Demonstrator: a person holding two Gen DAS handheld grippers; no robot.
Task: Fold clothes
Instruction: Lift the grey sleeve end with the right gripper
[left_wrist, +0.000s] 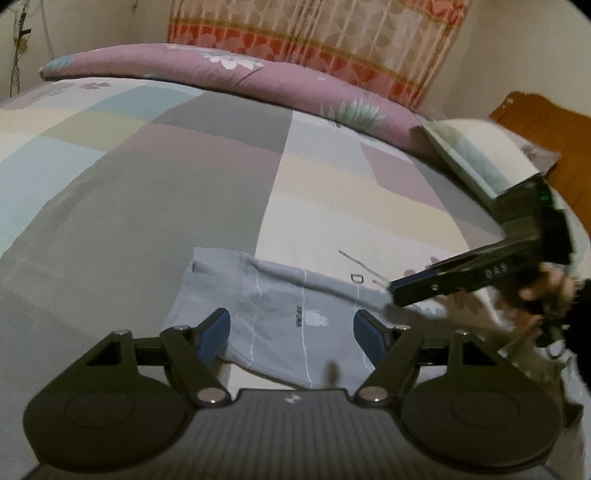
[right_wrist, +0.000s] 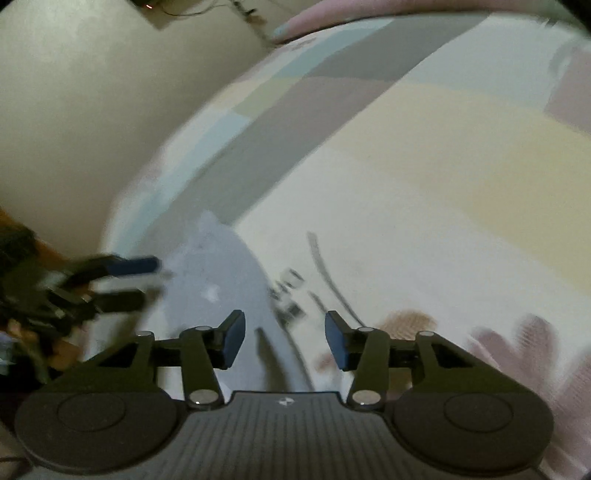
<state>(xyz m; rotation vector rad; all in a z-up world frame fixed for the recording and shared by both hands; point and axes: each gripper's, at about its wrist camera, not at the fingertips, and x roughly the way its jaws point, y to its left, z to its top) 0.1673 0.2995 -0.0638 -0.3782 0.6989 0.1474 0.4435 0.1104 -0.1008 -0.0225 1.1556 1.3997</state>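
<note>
A folded light grey garment (left_wrist: 280, 314) with thin white stripes lies on the bed near its front edge. My left gripper (left_wrist: 291, 332) is open just above it, its blue pads either side of the cloth and holding nothing. The right gripper (left_wrist: 397, 291) comes in from the right, its tips at the garment's right edge. In the blurred right wrist view the garment (right_wrist: 218, 273) lies ahead. My right gripper (right_wrist: 284, 341) is open and empty over its near edge. The left gripper (right_wrist: 144, 280) shows at the left, open.
The bed sheet (left_wrist: 166, 184) has pastel colour blocks. A purple floral quilt (left_wrist: 258, 77) lies rolled along the far side. A pillow (left_wrist: 480, 147) and wooden headboard (left_wrist: 543, 122) are at the right. A curtain (left_wrist: 314, 33) hangs behind. A wall (right_wrist: 74, 110) borders the bed.
</note>
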